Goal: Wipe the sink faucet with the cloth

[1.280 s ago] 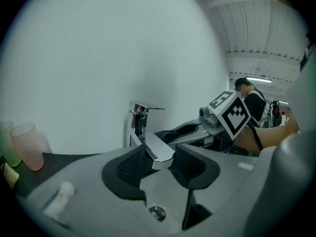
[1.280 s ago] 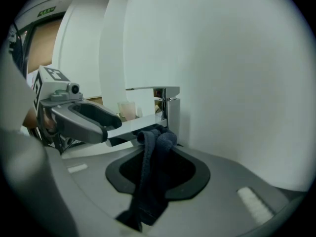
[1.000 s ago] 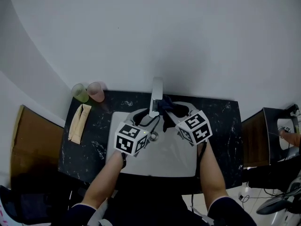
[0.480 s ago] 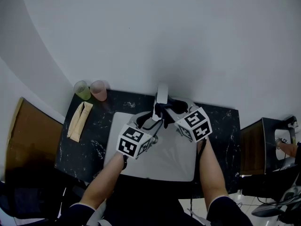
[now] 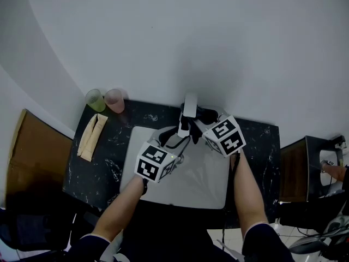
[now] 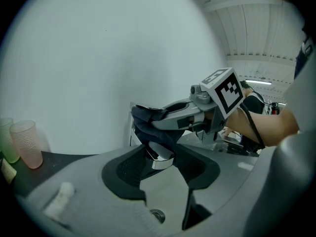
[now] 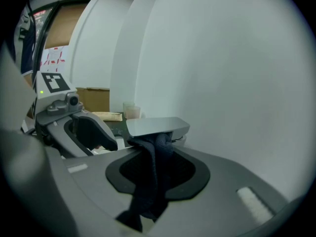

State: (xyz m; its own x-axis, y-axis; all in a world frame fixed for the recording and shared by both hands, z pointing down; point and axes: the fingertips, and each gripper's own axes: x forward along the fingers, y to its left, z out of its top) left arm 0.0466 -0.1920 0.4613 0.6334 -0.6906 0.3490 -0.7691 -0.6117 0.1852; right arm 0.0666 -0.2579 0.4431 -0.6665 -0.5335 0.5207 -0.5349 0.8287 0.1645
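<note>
The chrome faucet [image 5: 189, 108] rises at the back of the white sink [image 5: 210, 182]. A dark cloth [image 5: 203, 115] is draped over it. In the right gripper view the cloth [image 7: 152, 181] hangs from under the faucet's flat top [image 7: 157, 126] and runs down between the jaws of my right gripper [image 7: 155, 169], which is shut on it. My right gripper [image 5: 199, 123] reaches in from the right. My left gripper [image 6: 160, 164] stands open. The spout's tip [image 6: 159, 158] shows in the gap between its pads, just below the cloth [image 6: 148, 118]. I see no pad pressing on it.
A green cup [image 5: 94, 100] and a pink cup [image 5: 114, 100] stand at the back left of the black stone counter [image 5: 103, 165]. A tan packet [image 5: 90, 137] lies in front of them. A brown board [image 5: 32, 157] leans at the left, and the white wall is close behind the faucet.
My right gripper has shifted a little toward the wall and rolled, taking the cloth along the faucet. The left gripper has kept its place.
</note>
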